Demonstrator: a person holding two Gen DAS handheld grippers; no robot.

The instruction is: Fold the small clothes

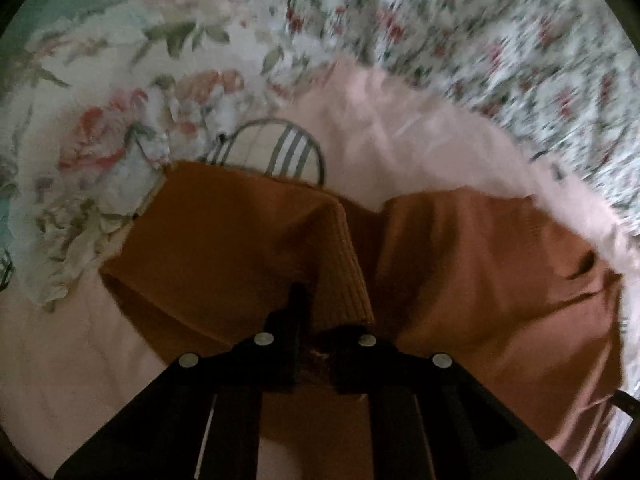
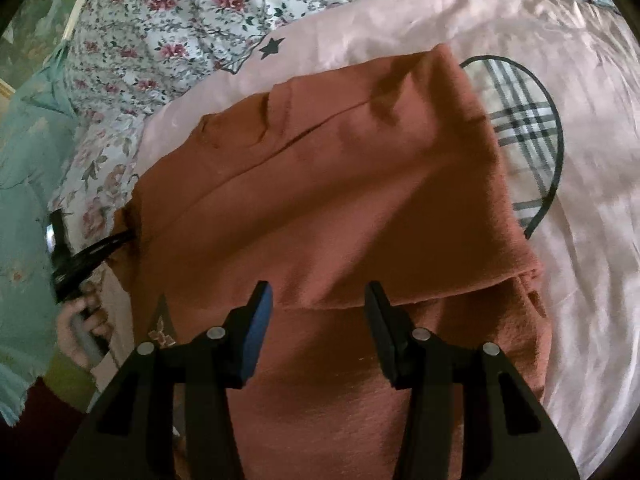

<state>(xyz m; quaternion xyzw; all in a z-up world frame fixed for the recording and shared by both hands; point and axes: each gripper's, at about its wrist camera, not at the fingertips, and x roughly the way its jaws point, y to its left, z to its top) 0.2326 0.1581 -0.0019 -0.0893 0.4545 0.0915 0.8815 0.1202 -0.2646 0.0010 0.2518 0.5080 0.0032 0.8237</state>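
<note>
While pinched, garment (image 1: 224, 240) fills left tool (image 1: 316, 344).

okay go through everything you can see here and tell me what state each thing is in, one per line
Left gripper: shut on the garment's ribbed edge, lifting it.
Right gripper: open, over the garment, holding nothing.
Garment: rust-orange, partly folded over itself, wrinkled.
Pink sheet: spread flat under the garment, lightly creased.
Floral bedding: rumpled beyond the sheet.
Plaid patch: on the sheet, partly covered by the garment.
</note>
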